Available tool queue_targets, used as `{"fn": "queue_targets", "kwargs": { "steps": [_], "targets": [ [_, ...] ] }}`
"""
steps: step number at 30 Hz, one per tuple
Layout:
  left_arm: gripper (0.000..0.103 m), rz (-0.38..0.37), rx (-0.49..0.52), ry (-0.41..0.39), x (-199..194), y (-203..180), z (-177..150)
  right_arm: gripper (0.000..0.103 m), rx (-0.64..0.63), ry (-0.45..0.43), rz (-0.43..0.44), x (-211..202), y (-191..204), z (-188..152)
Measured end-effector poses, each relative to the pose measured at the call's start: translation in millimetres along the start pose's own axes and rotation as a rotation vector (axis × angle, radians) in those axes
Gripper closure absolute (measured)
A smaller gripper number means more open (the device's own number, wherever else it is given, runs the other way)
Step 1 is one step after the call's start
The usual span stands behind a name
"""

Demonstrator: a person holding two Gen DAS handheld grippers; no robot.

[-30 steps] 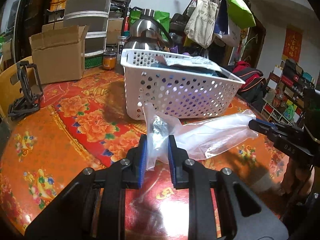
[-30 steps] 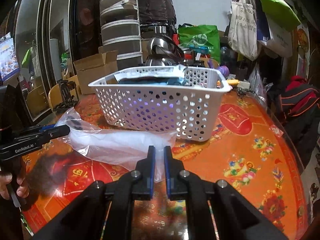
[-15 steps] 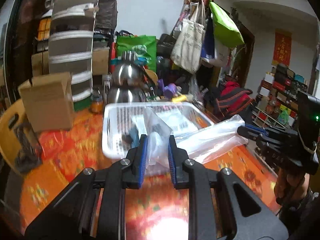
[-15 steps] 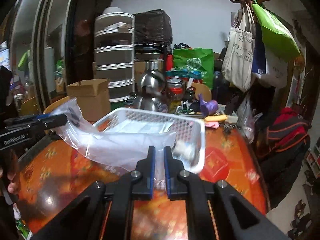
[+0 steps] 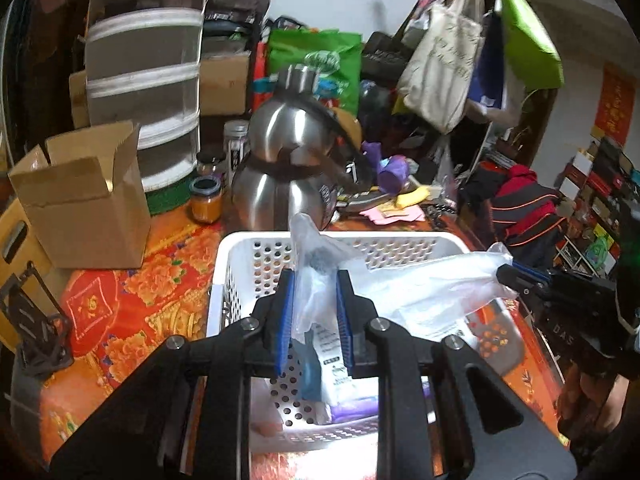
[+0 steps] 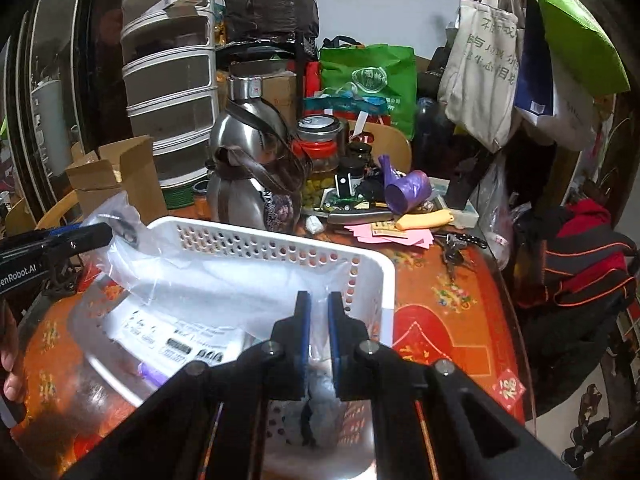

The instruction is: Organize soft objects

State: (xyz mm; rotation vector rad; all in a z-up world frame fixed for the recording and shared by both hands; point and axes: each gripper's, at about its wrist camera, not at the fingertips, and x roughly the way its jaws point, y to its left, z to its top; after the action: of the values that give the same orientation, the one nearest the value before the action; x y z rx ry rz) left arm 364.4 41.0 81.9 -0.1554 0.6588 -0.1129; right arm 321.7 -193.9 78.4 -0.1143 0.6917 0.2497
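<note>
A round table (image 5: 132, 300) covered in a red and orange flowered cloth carries most of the scene. On it sits a white perforated basket (image 5: 236, 264), and in both wrist views the clear plastic bag (image 5: 424, 292) is stretched in the air above the basket's open top, one end in each gripper. Flat printed packets (image 6: 180, 340) already lie on the basket floor under it. Behind the basket stands a steel kettle (image 5: 288, 172) with a dark strap handle, and to its left an open cardboard box (image 5: 80, 196) rests on the cloth beside a stack of round tiered containers (image 5: 144, 92). A small orange jar (image 5: 206, 204) stands between the box and the kettle. The left gripper (image 5: 315, 312) is clamped on one bunched end of the bag, its blue pads pressing the film from both sides, with a dark item showing inside the plastic just above them. The right gripper (image 6: 318, 332) pinches the other end of the bag, its fingers nearly together with thin film between them, above the basket's near right corner.
</note>
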Motion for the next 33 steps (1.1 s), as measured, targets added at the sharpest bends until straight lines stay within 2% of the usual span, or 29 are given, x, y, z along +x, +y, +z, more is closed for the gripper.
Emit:
{"fn": "queue_targets", "kwargs": {
  "steps": [1,2,3,4,5,6,7,8,9,12,13,14,16,22,28,33],
  "targets": [
    [0.084,0.008,-0.005,0.015,9,2,1,0.095,0.006,-0.003,0.012,3,-2,-2],
    [0.077,0.016,0.0,0.022,15,2,-1,0.095,0.014,0.003,0.028,6,-4,-3],
    [0.063,0.03,0.014,0.032,21,1,-2,0.094,0.037,0.027,0.042,11,-8,-5],
    [0.055,0.047,0.026,0.051,27,1,-4,0.093,0.054,0.04,0.046,13,-11,-6],
    [0.039,0.056,0.029,0.063,31,2,-8,0.091,0.079,0.055,0.063,14,-15,-9],
    [0.027,0.061,0.027,0.064,33,3,-10,0.082,0.088,0.06,0.073,14,-17,-11],
    [0.023,0.062,0.025,0.052,32,4,-12,0.053,0.091,0.063,0.068,12,-18,-14],
    [0.019,0.072,0.03,0.037,30,5,-15,0.038,0.083,0.058,0.05,9,-17,-17],
    [0.016,0.083,0.036,0.028,27,5,-17,0.018,0.068,0.042,0.036,5,-15,-19],
    [0.006,0.08,0.045,0.022,21,6,-23,0.014,0.081,0.011,0.03,-7,-15,-24],
    [0.004,0.065,0.039,0.03,17,6,-25,0.006,0.104,0.022,0.048,-10,-17,-25],
    [0.0,0.047,0.031,0.039,14,6,-28,0.002,0.114,0.025,0.059,-12,-18,-26],
    [0.0,0.039,0.041,0.037,9,3,-33,0.002,0.112,0.009,0.064,-21,-18,-30],
    [0.0,0.086,0.075,0.011,-24,-4,-55,0.001,0.098,-0.027,0.051,-57,-9,-47],
    [0.0,0.027,0.066,-0.005,-77,-2,-86,0.001,0.109,-0.032,-0.006,-109,7,-78],
    [0.0,0.004,0.066,-0.045,-131,-8,-124,0.001,0.042,-0.069,-0.021,-156,38,-110]
  ]
}}
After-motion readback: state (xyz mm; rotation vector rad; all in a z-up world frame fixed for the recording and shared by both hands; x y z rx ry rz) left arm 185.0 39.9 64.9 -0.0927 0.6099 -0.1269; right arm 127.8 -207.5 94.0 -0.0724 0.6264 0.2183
